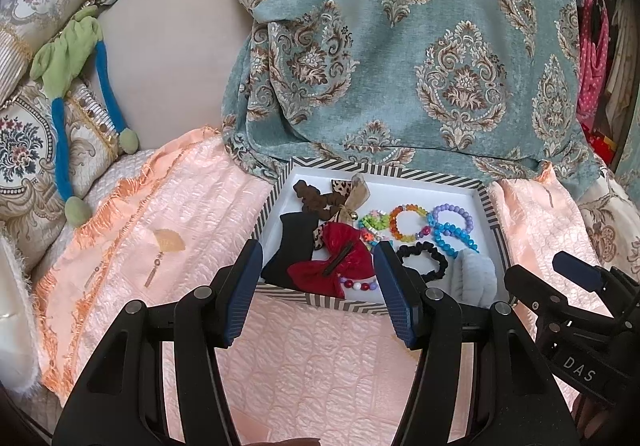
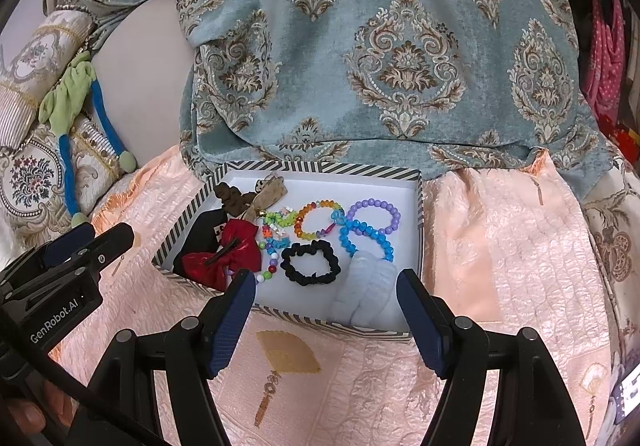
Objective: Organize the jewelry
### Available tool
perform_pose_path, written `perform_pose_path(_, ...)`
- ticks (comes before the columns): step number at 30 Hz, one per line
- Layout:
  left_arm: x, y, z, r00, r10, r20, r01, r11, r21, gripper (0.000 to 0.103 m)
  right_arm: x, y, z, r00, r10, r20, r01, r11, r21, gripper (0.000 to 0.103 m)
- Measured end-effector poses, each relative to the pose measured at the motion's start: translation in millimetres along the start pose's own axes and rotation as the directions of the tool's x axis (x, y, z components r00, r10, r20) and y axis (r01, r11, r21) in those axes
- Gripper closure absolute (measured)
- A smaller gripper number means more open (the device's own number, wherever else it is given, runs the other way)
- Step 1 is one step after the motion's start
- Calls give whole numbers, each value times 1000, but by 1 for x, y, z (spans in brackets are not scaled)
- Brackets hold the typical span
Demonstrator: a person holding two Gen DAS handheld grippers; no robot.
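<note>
- Landmark: striped tray, on the peach quilted bedspread, its far edge against the draped teal damask cloth.
- All jewelry and hair pieces lie inside the tray; none is held.
- Left half of the tray: red bow lying over a black fabric piece; brown scrunchie and tan ribbon bow toward the far-left corner.
- Middle of the tray: rainbow bead bracelet, black scrunchie, a mixed bead strand at the near wall.
- Right half of the tray: purple bead bracelet touching the blue bead bracelet; pale fluffy scrunchie against the near wall.
- Left gripper: fingers spread apart, empty, hovering at the near wall above the red bow.
- Right gripper: fingers spread apart, empty, framing the black and fluffy scrunchies.
- Judgement: like items sit grouped, beads right, bows left; both grippers look poised to choose or adjust a piece.
</note>
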State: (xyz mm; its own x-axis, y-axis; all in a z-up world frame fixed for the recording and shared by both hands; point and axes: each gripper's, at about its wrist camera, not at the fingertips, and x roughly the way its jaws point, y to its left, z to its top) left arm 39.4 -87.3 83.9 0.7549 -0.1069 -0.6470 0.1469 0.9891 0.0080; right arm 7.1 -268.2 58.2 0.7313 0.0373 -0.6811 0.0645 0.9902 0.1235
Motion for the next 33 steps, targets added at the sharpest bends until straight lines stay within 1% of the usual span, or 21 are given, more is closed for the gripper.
perform_pose_path(24,1,-3,0,1000,-3,-5,3,1000,1,45,2,-1,0,1000,5,-10,-5,1000,-3,32)
perform_pose_path(29,3,-6,1,1000,-8,-11,8,1000,4,45,2,-2,0,1000,4,-9,-4,1000,-4,32)
perform_pose_path(33,4,-7,1,1000,-27,-14,27,1000,-3,45,3,-3,1,1000,2,-13,-3,1000,-3,31)
